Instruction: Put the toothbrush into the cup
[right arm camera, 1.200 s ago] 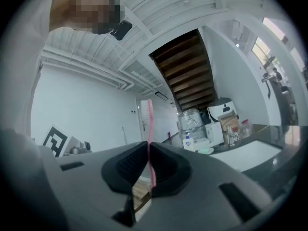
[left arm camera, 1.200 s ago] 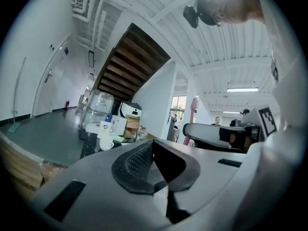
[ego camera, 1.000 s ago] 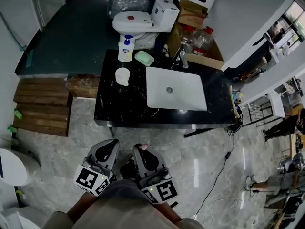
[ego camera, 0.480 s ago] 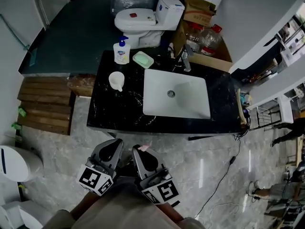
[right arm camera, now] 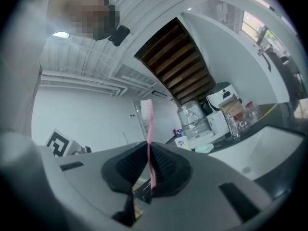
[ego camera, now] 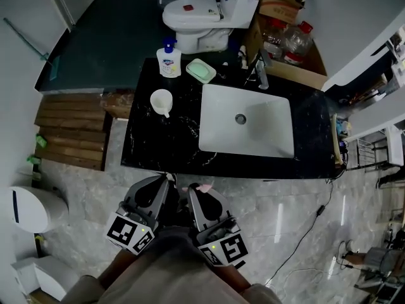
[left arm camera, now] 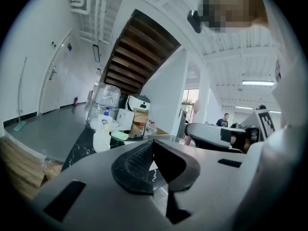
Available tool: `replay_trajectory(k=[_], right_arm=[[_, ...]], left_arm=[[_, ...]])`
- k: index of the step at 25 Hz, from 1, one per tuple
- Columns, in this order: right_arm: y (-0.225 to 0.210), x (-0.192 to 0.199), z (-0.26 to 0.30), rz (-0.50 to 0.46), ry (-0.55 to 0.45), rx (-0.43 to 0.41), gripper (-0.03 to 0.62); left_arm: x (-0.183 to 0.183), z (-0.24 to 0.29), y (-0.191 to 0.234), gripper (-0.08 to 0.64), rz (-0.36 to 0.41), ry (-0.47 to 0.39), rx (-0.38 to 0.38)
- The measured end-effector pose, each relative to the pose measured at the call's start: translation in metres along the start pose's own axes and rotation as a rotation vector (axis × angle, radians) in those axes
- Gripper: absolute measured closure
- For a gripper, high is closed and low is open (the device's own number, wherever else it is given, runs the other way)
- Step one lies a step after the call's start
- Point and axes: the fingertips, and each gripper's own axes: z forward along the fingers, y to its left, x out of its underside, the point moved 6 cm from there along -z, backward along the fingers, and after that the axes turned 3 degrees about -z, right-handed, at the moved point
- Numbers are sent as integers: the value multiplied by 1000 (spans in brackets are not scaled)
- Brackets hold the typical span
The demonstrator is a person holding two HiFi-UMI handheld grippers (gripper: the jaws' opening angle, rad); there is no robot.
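Right tool point(right arm camera: 148, 166): grips a pink toothbrush point(right arm camera: 149, 146) between closed pads. Stands roughly upright in the right gripper view, bristle head above the jaws, lower handle lost behind the tool body. Shows in the head view only as a small pink tip at the jaw ends; rest of the brush covered by the tool.

Left tool point(left arm camera: 153, 159): jaws together at the tips, nothing between them. Sits just beside the right tool, both held low over the floor point(ego camera: 266, 208), short of the near edge of the black worktop point(ego camera: 158, 145). Rear halves of both tools covered by the person's torso.

Cup point(ego camera: 162, 100): white, upright on the left part of the worktop, left of the white basin point(ego camera: 247, 122), well apart from both tools. Inside too small to judge. Hard to pick out in either gripper view; in the left gripper view not separable from the pale shapes around the soap bottle point(ego camera: 169, 61).

Soap bottle and green soap dish point(ego camera: 200, 71): behind the cup, near the back edge. Tap point(ego camera: 261, 76): behind the basin, detail unclear.

Toilet point(ego camera: 196, 16): beyond the worktop, cistern cut off by the top of the frame.
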Motion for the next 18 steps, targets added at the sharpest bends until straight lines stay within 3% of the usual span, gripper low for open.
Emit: replay_trajectory(k=[4, 11, 18], right_arm=[[-8, -4, 14, -13, 3, 5, 569], [-23, -15, 48, -42, 2, -5, 569], [-27, -21, 96, -59, 24, -58, 569]], left_arm=[[-2, 14, 14, 549, -34, 2, 16], [-27, 38, 44, 549, -27, -57, 4], [-48, 55, 77, 549, -30, -83, 12]])
